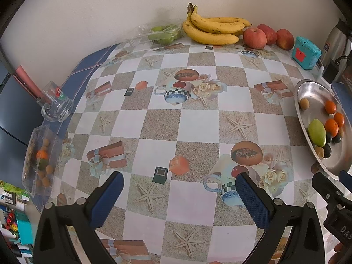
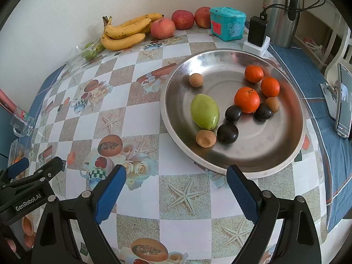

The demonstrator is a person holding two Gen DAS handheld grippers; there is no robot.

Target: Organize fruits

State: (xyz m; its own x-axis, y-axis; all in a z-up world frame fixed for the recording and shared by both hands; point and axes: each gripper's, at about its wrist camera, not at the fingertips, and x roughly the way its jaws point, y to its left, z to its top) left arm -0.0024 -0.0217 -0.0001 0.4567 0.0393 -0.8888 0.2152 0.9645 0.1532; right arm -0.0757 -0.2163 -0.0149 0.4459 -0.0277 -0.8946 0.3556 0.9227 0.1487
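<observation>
Low in each wrist view, both tools hang over the table with nothing between their blue pads: the left gripper (image 1: pixel 179 189) gapes wide above the checked cloth (image 1: pixel 198 127), and the right gripper (image 2: pixel 176 182) is just as wide, its tips near the closer rim of the steel plate (image 2: pixel 173 129). The cloth is printed with starfish, cups and gift boxes, over a blue tablecloth (image 2: pixel 316 83).

In the plate, centre right of the right view, lie a green mango (image 2: pixel 204 111), three oranges (image 2: pixel 246 99), three dark plums (image 2: pixel 227 133) and three brown round fruits (image 2: pixel 205 138). The mango's long axis runs from upper left to lower right, narrow end toward the lower right, touching a brown fruit.

At the left edge of the left view sit a clear box (image 1: pixel 35 154) of small fruits and a glass mug (image 1: pixel 55 104).

Farthest, against the pale wall (image 1: pixel 99 11), are bagged green fruits (image 1: pixel 162 34), bananas (image 1: pixel 211 30) with stems up-left, three apples (image 1: pixel 255 37), a teal box (image 1: pixel 305 52) and a steel flask (image 2: pixel 281 15).
</observation>
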